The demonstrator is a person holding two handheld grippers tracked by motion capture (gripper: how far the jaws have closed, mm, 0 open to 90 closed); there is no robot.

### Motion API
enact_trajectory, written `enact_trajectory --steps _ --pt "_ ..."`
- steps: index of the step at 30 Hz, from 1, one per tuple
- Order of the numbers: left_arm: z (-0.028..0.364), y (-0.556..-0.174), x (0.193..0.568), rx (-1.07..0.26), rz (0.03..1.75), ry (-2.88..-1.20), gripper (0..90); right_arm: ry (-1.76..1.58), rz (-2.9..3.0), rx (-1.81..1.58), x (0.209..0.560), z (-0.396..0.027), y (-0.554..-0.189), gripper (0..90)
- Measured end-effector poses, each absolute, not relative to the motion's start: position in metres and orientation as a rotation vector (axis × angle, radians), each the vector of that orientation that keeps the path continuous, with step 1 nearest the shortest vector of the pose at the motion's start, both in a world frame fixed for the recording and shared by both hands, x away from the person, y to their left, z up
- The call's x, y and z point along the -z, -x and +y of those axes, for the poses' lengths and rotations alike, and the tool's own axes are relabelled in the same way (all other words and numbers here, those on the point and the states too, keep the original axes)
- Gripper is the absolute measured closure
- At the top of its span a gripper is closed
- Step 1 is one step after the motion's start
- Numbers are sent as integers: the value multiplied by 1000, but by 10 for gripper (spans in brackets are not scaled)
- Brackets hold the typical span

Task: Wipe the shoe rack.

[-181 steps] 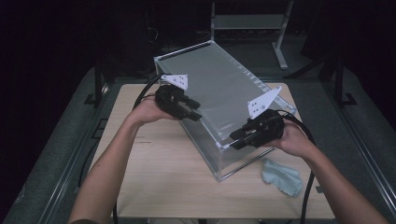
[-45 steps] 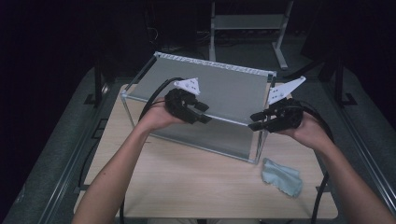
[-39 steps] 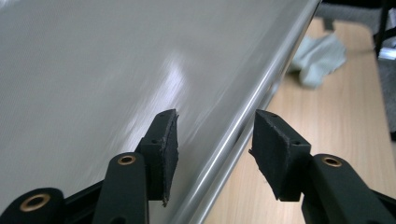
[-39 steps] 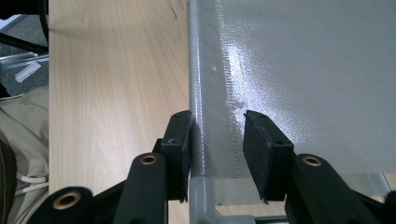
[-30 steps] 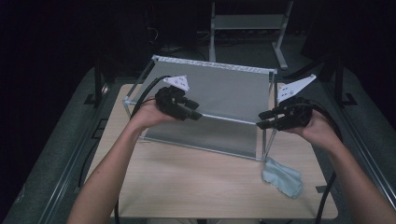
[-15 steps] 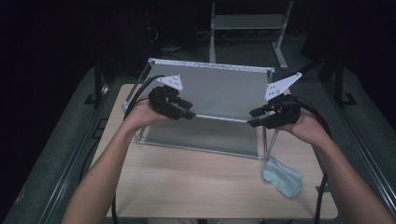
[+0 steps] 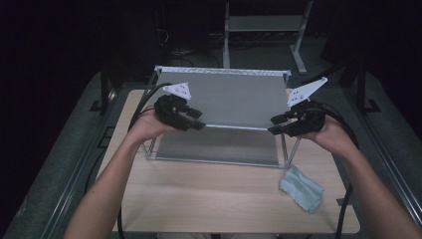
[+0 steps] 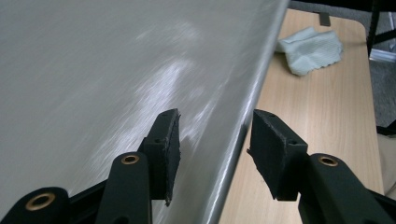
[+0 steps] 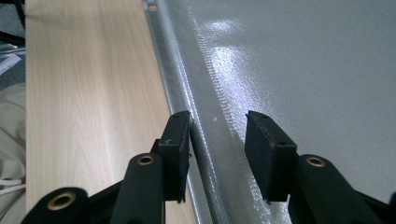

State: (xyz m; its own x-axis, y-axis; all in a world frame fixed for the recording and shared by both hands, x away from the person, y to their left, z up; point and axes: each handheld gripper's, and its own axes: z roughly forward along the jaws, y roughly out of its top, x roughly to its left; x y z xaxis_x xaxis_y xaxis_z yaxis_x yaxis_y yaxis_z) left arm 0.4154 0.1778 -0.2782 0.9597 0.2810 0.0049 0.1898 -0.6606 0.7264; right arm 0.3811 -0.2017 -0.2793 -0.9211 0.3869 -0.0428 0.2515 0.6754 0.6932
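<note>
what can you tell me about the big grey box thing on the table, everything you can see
The large grey box with a thin metal frame stands on the light wooden table, its broad top panel sloping up toward the far edge. The panels look like smooth, slightly glossy grey sheet, with a fine woven texture in the right gripper view. Silvery rods edge it. The left hand-held gripper and right hand-held gripper straddle its near top edge, jaws apart. A pale blue cloth lies apart from it, near its right corner.

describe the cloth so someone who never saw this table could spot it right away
Start at the wooden table and go to its near right corner, just past the grey metal-framed box. The cloth lies crumpled there: small, pale blue-green, with a wavy edge, the one soft thing.
</note>
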Motion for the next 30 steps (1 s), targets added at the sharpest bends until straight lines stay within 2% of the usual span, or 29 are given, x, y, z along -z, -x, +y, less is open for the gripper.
enact_trajectory --steps 14,30 --pt "192 -410 280 -84 362 -2268 552 -516 2712 -1108 281 -200 -391 611" --pt "191 -404 279 -117 348 -2278 563 -521 2711 -1108 281 -201 -391 608"
